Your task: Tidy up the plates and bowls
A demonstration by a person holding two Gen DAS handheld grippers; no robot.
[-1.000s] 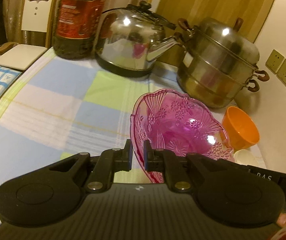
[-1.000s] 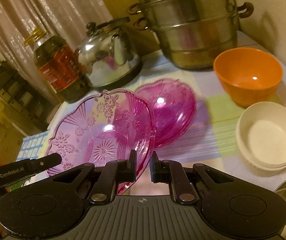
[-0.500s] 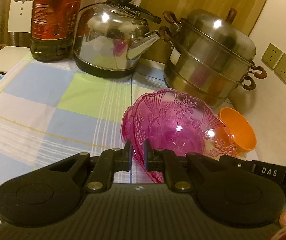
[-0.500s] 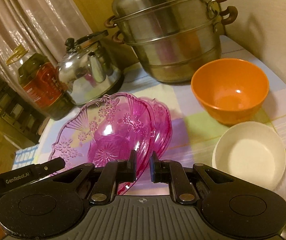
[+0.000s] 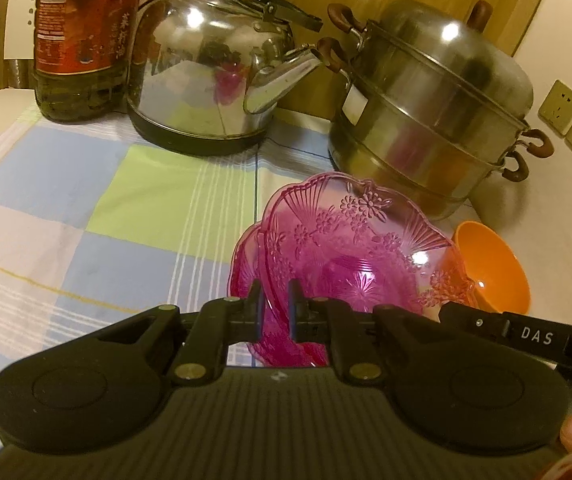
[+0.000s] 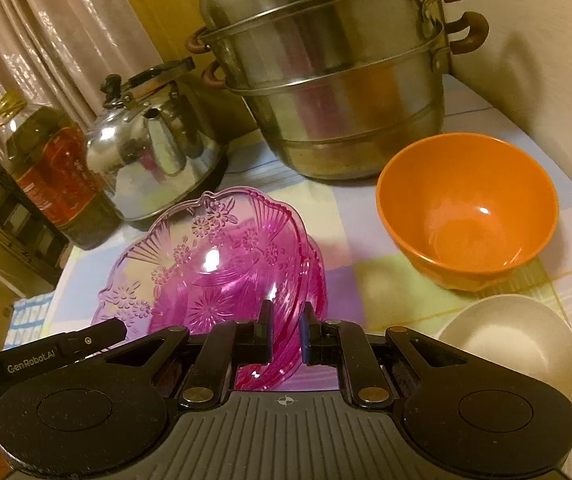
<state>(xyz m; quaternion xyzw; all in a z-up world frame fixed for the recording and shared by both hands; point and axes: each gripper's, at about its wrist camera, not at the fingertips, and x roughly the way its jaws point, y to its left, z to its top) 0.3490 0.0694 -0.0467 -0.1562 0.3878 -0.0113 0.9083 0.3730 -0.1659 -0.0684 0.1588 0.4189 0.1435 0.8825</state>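
both grippers are sharing one load here: the left gripper (image 5: pixel 273 306) is pinching the near rim of the upper pink plate (image 5: pixel 350 248) at the lower centre of its frame, and the right gripper (image 6: pixel 286 328) is pinching the same plate's rim at the lower centre of its own, fingers nearly closed on the thin edge on both sides. that plate is sitting tilted over a second pink plate (image 5: pixel 242 276) whose rim is peeking out at the left underneath; i cannot tell whether the two are touching yet. the stack is lying on the checked cloth of the worktop (image 5: pixel 86 216), centre frame, with the orange bowl (image 6: pixel 466 216) to the right and the white bowl (image 6: pixel 514 344) at the lower right.

my read is that the nesting step is underway. doing it well means keeping both hands level with each other so the plate is not twisting, lining the scalloped edges up over the one below, and easing down until it is seating flat before letting go. a thin glossy rim looks slippery, so an uneven release is risking a skid toward the orange bowl.

for writing: "das" is showing on the black bar at the right of the left view, "genrobot.ai" on the bar at the lower left of the right view. the oil bottle (image 5: pixel 82 32), upper left, is carrying a red label with chinese characters too blurred to read.
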